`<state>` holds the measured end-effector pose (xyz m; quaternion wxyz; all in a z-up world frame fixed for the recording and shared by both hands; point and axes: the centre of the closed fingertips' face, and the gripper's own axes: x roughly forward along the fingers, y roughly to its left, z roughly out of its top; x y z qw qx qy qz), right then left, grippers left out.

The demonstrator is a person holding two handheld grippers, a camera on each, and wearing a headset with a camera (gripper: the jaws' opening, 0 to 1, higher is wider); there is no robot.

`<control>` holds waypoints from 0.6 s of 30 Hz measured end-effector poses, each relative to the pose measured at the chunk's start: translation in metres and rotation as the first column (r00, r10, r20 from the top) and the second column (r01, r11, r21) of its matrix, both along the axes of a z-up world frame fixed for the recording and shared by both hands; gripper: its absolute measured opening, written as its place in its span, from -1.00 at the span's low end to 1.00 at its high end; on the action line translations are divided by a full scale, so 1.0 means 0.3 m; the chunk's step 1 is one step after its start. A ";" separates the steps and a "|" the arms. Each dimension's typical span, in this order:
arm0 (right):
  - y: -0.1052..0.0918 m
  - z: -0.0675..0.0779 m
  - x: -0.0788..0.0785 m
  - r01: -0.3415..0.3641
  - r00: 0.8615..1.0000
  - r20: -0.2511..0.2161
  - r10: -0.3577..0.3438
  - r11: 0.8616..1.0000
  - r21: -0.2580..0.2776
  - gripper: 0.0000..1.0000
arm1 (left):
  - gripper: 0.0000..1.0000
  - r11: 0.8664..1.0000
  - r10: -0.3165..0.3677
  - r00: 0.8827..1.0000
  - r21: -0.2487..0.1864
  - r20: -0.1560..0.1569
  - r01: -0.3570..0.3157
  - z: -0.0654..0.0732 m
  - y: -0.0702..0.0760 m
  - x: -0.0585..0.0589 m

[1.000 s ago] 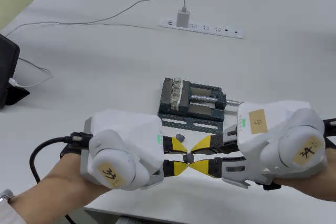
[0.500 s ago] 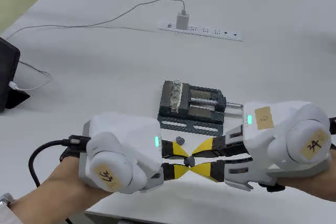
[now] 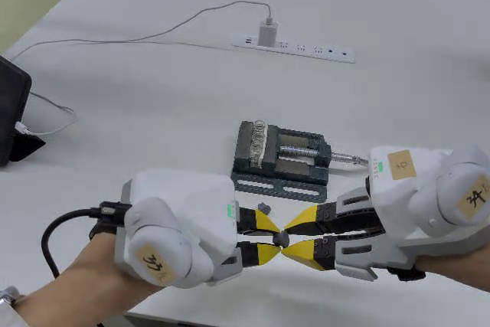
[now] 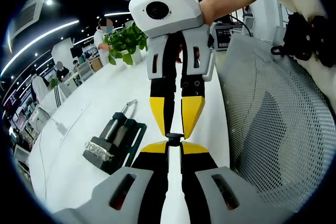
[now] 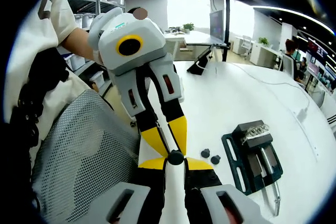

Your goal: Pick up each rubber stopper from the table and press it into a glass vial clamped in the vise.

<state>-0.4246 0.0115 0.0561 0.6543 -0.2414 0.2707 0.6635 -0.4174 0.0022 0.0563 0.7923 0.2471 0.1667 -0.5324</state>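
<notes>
A small dark rubber stopper hangs just above the table's front edge, pinched where both grippers meet tip to tip. My left gripper comes in from the left and my right gripper from the right, and both look shut on the stopper. Another stopper lies on the table just behind them; in the right gripper view two loose stoppers lie beside the vise. The dark vise stands a little farther back with a row of glass vials clamped at its left end.
A white power strip with a charger and cable lies at the back. A black device sits at the left edge. A black cable trails from the left gripper. A grey mesh chair is close behind the table's front edge.
The right gripper's body has swung slightly to the right. The tips of both grippers stay together on the stopper in front of the vise.
</notes>
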 end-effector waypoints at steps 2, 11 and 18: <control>0.001 0.002 0.000 0.000 1.000 0.002 0.000 1.000 0.001 -0.82 | -0.92 1.000 0.006 1.000 -0.010 -0.007 -0.006 0.001 0.001 0.001; 0.001 0.018 0.007 -0.005 1.000 0.025 0.005 1.000 0.005 -0.82 | -0.93 0.999 0.022 0.999 -0.046 -0.023 -0.023 0.013 0.002 0.007; -0.001 0.020 0.006 -0.009 0.999 0.032 0.009 1.000 0.004 -0.83 | -0.93 0.998 0.021 0.999 -0.051 -0.028 -0.022 0.014 -0.001 0.006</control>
